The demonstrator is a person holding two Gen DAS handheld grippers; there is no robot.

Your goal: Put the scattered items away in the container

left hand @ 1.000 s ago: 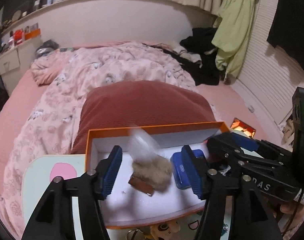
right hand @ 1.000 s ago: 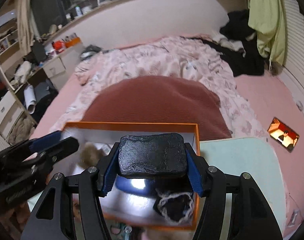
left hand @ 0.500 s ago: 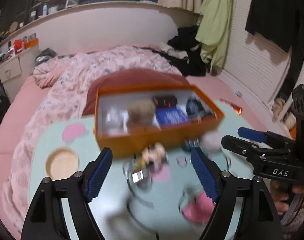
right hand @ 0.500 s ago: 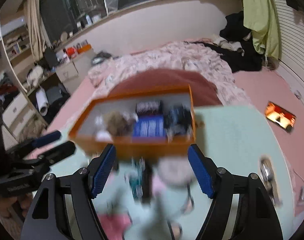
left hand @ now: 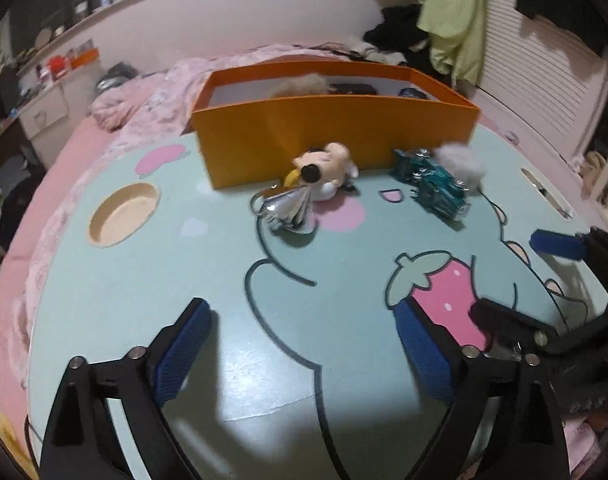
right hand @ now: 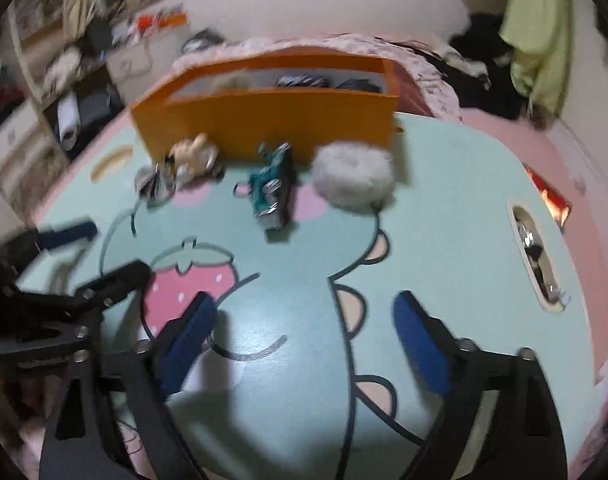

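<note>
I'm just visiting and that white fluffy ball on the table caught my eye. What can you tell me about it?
The white fluffy ball is a round puff of soft, pale grey-white fur, like a pompom. It lies on the mint-green table, close in front of the orange box, near its right end, just right of the teal toy. A thin dark cord seems to trail from it. Neither gripper is near it; whether it touches the box or toy is unclear.

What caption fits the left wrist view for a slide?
Open left gripper above the cartoon-print table, facing a plush toy, teal pack and white pom-pom before the orange box.
</note>
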